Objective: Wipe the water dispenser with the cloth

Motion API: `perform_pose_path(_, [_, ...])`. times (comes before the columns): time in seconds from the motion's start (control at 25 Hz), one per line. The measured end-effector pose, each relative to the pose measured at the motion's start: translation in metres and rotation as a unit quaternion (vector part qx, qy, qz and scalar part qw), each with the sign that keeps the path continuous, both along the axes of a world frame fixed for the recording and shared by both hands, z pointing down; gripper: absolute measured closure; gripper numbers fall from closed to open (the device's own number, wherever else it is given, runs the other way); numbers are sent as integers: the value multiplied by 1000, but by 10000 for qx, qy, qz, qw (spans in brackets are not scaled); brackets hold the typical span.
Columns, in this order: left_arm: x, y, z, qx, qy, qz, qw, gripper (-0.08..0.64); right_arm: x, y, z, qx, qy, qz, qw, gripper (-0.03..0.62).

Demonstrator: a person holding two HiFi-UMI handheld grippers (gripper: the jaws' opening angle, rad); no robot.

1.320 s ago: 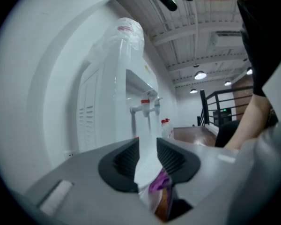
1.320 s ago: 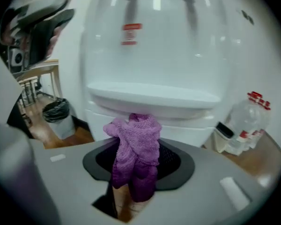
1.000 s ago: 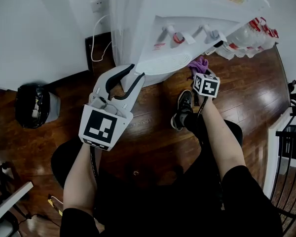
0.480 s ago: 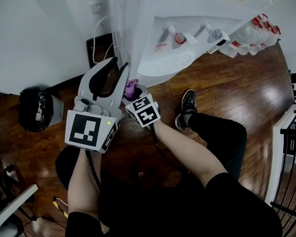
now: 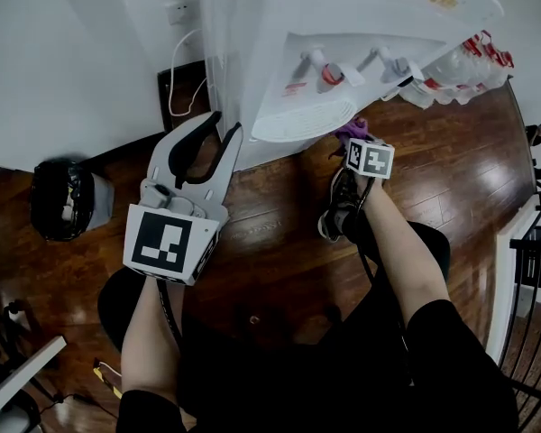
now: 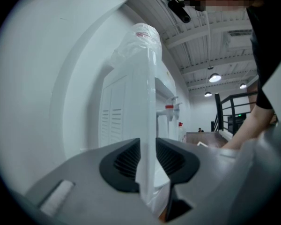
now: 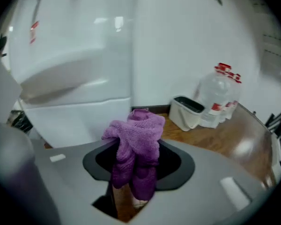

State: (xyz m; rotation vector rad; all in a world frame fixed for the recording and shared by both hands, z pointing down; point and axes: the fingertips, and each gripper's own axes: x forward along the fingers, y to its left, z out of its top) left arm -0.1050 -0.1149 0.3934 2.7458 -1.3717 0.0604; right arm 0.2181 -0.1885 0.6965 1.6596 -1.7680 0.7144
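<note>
Right gripper view: cloth (image 7: 136,144) between the fingers (image 7: 177,165)

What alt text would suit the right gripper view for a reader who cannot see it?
A purple cloth is bunched and clamped between the right gripper's jaws, close in front of the white water dispenser. Behind to the right, a white bin and water bottles with red caps stand on a wooden floor.

The water dispenser (image 5: 343,25) stands on the floor (image 5: 279,233) against the wall (image 5: 72,52). A bin (image 5: 61,195) is left of it, bottles (image 5: 464,61) right.
</note>
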Motion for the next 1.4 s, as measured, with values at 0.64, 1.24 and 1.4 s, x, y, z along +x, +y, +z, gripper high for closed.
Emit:
perform_pose_path(0.64, [12, 0, 3, 36, -41, 135, 9999, 437, -322, 90, 46, -303, -1237, -2491, 9601, 400])
perform_pose_path(1.24, [15, 4, 6, -3, -135, 211, 9997, 437, -6, 2, 59, -630, 862, -715, 9917, 399])
perform_pose_path(1.4, [14, 4, 11, -67, -172, 191, 9996, 437, -67, 21, 81, -687, 431, -918, 9925, 399])
